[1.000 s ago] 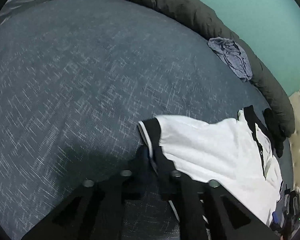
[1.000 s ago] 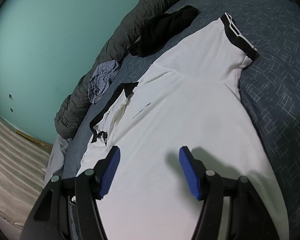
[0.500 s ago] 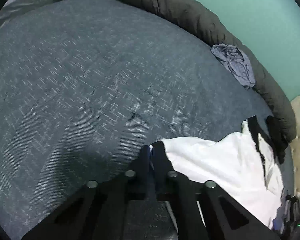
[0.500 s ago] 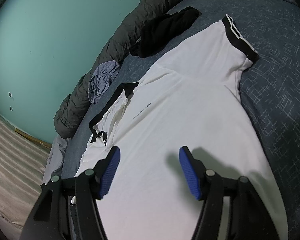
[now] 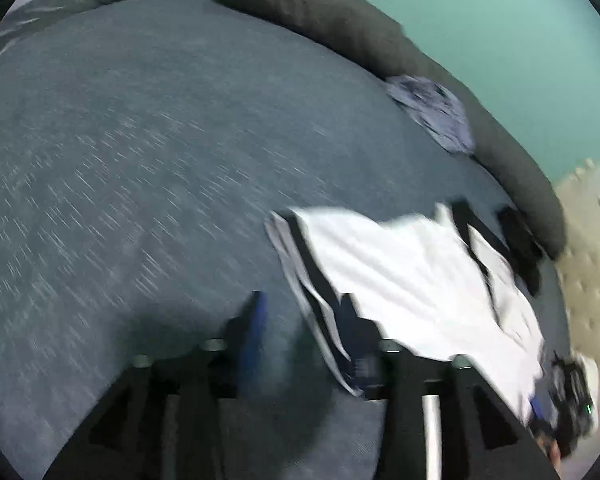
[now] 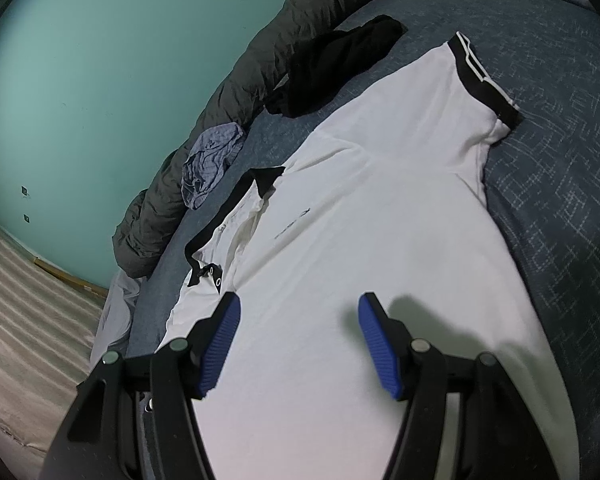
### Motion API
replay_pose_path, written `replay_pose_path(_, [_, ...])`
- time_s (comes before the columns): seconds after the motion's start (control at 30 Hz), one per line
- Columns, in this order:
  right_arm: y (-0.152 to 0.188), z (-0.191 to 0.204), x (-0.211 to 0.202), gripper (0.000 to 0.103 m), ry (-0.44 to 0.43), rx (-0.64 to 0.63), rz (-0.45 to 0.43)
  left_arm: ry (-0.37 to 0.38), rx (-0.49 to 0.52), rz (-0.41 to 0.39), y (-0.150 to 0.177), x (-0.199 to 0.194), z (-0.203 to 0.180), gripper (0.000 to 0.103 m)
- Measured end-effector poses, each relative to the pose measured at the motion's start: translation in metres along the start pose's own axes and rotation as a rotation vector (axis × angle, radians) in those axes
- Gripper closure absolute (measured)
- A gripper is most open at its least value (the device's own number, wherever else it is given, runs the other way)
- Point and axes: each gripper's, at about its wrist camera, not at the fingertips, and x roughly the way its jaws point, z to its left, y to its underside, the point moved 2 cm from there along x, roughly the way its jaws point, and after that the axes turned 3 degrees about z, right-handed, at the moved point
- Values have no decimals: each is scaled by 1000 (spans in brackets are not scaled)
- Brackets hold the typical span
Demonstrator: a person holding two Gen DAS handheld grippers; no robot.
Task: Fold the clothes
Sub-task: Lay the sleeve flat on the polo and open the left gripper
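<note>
Left wrist: motion-blurred shirt sleeve (image 5: 300, 256), tongs (image 5: 304, 320).

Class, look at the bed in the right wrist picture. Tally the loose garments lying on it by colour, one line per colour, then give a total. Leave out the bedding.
White with black trim: 1, the polo shirt
Black: 1, the crumpled black garment
Pale blue-grey: 1, the bunched checked garment
Total: 3

Motion-blurred left-view shirt sleeve (image 5: 300, 264); shirt hem (image 6: 340, 440) cut off behind the right fingers (image 6: 220, 336)
</note>
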Motion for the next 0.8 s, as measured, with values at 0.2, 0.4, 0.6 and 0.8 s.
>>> replay_pose_path(0.2, [2, 3, -2, 41, -9, -3, 3, 57, 74, 61, 32, 0, -31, 49])
replay_pose_path(0.4, [1, 5, -3, 41, -17, -1, -1, 63, 95, 99, 41, 19, -35, 96])
replay_pose_path(0.6, [0, 1, -4, 41, -17, 10, -2, 38, 79, 64, 42, 12, -24, 102])
replay_pose_path(0.8, [-1, 1, -2, 41, -17, 14, 0, 8, 60, 72, 47, 9, -7, 102])
